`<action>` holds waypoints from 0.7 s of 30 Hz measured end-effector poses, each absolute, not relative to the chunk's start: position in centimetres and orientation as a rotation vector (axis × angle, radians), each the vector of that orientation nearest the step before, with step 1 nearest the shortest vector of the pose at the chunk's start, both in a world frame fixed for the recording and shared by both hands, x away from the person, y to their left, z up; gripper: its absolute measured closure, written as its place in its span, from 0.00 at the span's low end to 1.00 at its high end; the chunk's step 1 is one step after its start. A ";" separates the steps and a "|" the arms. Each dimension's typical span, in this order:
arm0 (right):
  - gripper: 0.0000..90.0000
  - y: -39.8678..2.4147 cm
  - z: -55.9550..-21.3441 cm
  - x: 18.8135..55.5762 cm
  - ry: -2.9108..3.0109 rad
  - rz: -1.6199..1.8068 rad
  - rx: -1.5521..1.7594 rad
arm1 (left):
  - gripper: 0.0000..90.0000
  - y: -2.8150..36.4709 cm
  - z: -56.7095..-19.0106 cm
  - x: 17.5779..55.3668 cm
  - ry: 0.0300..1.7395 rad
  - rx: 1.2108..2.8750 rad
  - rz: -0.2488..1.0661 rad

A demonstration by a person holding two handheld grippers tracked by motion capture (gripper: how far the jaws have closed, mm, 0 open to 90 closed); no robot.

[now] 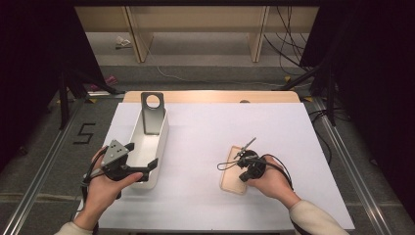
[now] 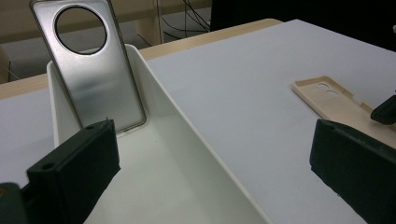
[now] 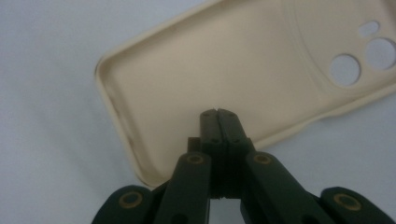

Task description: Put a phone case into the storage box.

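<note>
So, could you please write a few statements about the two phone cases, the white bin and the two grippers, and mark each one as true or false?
1. The beige phone case lies on the white table with its hollow side up. True.
2. The silver phone case lies flat on the table. False: it leans upright against the far end of the white bin.
3. The right gripper has its jaws shut, over the beige case. True.
4. The left gripper is shut on the silver case. False: its jaws stand open at the near end of the bin.
5. The beige case is inside the bin. False: it lies on the table, apart from the bin.
</note>
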State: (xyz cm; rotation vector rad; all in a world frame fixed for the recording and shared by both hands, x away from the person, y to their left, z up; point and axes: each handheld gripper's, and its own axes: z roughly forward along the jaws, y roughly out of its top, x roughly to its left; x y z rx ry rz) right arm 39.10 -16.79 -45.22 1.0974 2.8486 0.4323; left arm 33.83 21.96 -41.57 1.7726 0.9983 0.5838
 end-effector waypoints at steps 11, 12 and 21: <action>1.00 -17.7 -45.3 39.3 2.846 0.391 1.104 | 0.01 21.9 -41.6 33.8 0.996 1.776 0.581; 1.00 -17.7 -45.3 39.3 2.846 0.385 1.104 | 0.01 21.9 -41.6 33.8 0.996 1.776 0.581; 1.00 -18.2 -45.4 39.4 2.842 0.361 1.124 | 0.01 21.9 -41.6 33.8 0.995 1.775 0.580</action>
